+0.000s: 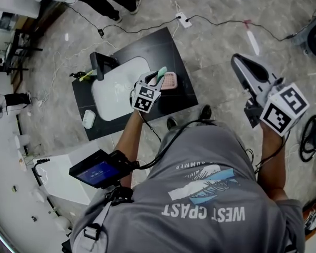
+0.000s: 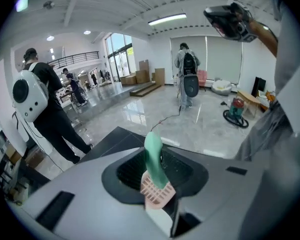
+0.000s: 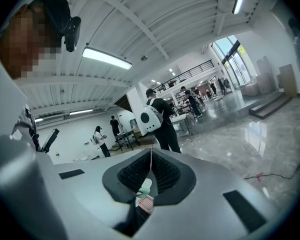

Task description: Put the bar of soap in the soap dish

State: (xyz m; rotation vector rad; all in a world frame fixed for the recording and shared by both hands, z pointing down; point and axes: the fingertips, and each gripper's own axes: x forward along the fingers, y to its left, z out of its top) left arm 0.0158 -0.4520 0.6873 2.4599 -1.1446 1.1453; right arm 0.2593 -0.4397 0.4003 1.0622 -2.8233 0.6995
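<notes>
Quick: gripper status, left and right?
The left gripper is closed on the green bar of soap.
The right gripper is closed, with nothing between its jaws.

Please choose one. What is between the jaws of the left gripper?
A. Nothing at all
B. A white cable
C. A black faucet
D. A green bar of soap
D: the green bar of soap stands between the jaws of the left gripper, and the pink soap dish shows at its lower end.
</notes>
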